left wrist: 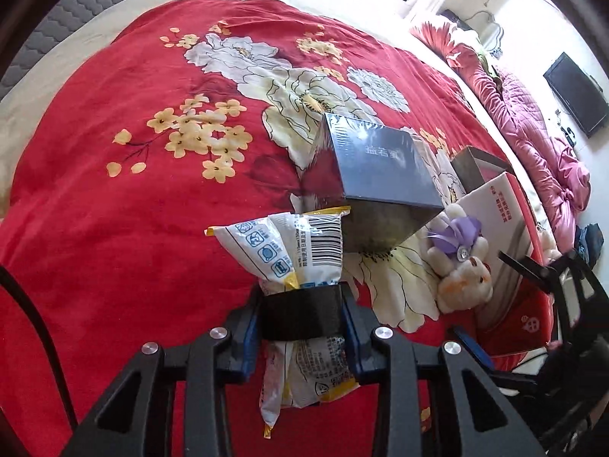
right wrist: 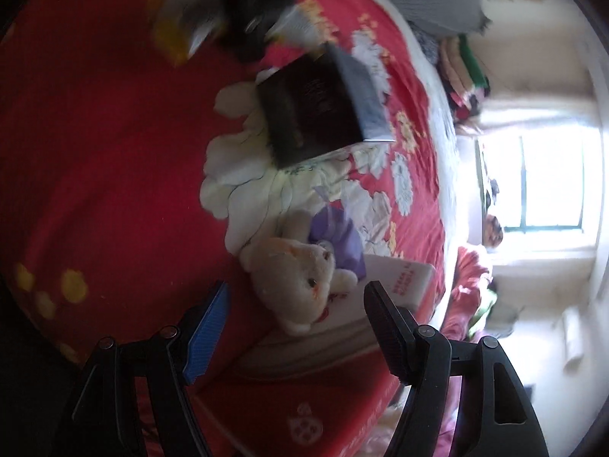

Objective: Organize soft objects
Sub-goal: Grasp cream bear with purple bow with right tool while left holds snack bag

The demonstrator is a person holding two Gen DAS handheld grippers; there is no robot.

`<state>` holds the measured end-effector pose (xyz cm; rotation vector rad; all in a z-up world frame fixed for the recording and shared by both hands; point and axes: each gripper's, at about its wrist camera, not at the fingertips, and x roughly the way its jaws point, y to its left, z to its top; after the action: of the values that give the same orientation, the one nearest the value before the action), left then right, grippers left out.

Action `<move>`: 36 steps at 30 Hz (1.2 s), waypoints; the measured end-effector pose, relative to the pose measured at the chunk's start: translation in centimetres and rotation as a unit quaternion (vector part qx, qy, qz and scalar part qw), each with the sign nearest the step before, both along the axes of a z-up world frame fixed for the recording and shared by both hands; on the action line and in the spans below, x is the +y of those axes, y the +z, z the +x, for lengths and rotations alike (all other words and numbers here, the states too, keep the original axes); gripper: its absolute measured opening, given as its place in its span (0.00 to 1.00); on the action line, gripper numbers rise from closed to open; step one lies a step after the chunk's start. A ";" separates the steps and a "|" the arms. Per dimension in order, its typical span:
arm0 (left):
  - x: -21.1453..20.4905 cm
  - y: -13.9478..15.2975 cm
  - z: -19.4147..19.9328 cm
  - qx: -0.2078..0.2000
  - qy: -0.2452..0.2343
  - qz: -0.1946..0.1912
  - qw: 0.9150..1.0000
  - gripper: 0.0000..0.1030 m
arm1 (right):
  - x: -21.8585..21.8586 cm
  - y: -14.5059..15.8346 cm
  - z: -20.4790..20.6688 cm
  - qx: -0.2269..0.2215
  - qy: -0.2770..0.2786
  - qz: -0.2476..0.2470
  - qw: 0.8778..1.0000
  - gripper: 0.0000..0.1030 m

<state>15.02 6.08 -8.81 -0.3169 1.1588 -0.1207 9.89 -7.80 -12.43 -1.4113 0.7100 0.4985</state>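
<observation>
A red flowered quilt [left wrist: 114, 198] covered the bed under both tongs. Ahead of the left tongs [left wrist: 302, 316] a dark box [left wrist: 377, 167] lay tilted on the quilt; to their right a red-and-white carton [left wrist: 506, 228] sat open, probably where the soft things belonged. The teddy [right wrist: 300, 285] lay against that carton, just ahead of the right tongs [right wrist: 297, 327], which gaped wide and empty, seemingly lined up to take it. The left tongs were clamped on a tissue pack [left wrist: 289, 247], carried clear of the quilt.

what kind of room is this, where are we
Most likely a bedroom in a home: a wide bed under a red floral bedspread, a bundled pink quilt at its far edge, and a dark flat screen on the wall.
</observation>
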 end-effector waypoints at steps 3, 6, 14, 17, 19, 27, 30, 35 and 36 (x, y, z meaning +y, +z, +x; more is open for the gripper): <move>0.0 0.3 -0.1 -0.009 0.001 -0.005 1.000 0.35 | 0.4 -1.0 0.8 -0.004 0.011 -0.015 1.000 0.71; -0.1 0.6 -0.1 -0.015 0.002 -0.011 1.000 0.35 | 0.8 -2.0 1.9 -0.003 0.008 -0.023 1.000 0.70; 0.2 1.0 -0.5 -0.020 0.005 -0.004 1.000 0.35 | 0.9 -1.1 3.3 0.020 -0.026 0.032 0.999 0.48; 0.4 1.4 -0.8 -0.028 0.009 -0.003 1.000 0.35 | 0.4 1.9 3.6 0.042 -0.064 0.124 0.989 0.47; 0.6 1.8 -0.9 -0.032 0.011 -0.004 0.999 0.35 | -0.2 4.2 3.7 0.060 -0.097 0.193 0.975 0.47; 0.1 3.3 -1.9 -0.047 0.009 0.029 0.998 0.35 | -1.3 10.4 2.6 0.110 -0.187 0.367 0.905 0.47; -0.2 4.0 -2.4 -0.055 0.005 0.038 0.998 0.35 | -1.4 12.0 1.6 0.107 -0.190 0.395 0.892 0.47; -0.9 5.1 -3.5 -0.064 0.000 0.051 0.997 0.35 | -1.7 14.1 0.0 0.110 -0.192 0.442 0.869 0.47; -1.0 5.4 -3.8 -0.067 -0.001 0.053 0.996 0.35 | -1.9 14.5 -0.4 0.111 -0.192 0.452 0.864 0.47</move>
<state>11.25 5.08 -3.41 -0.2105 1.0288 -0.0808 9.47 -9.73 2.09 -0.3175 0.7682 0.5716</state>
